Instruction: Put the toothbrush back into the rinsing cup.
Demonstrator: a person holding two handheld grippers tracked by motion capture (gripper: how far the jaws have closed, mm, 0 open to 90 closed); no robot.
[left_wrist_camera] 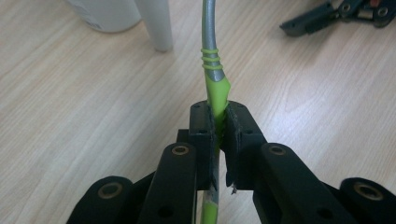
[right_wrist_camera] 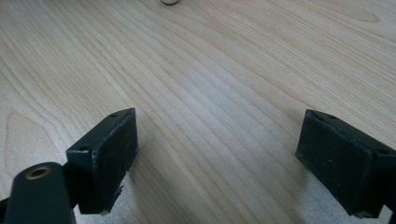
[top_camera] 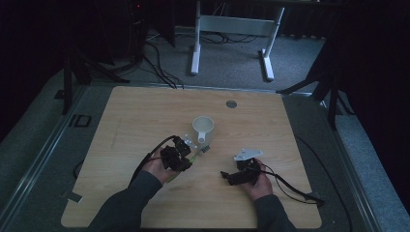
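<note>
Left gripper [left_wrist_camera: 219, 135] jaws clamped on green-handled metal utensil [left_wrist_camera: 212, 70], aimed at white cup [top_camera: 202, 126]; right gripper [right_wrist_camera: 219, 154] jaws wide, empty, resting on worktop [top_camera: 145, 111].

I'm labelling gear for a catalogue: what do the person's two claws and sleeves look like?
Both claws, left and right, are black with flat rectangular pads and brass-ringed bolt holes. The right one carries a grey three-cornered plate. Black cables trail from each. Dark grey long sleeves.

white cup [top_camera: 203, 126] ahead, bare table [top_camera: 145, 116] around
</note>
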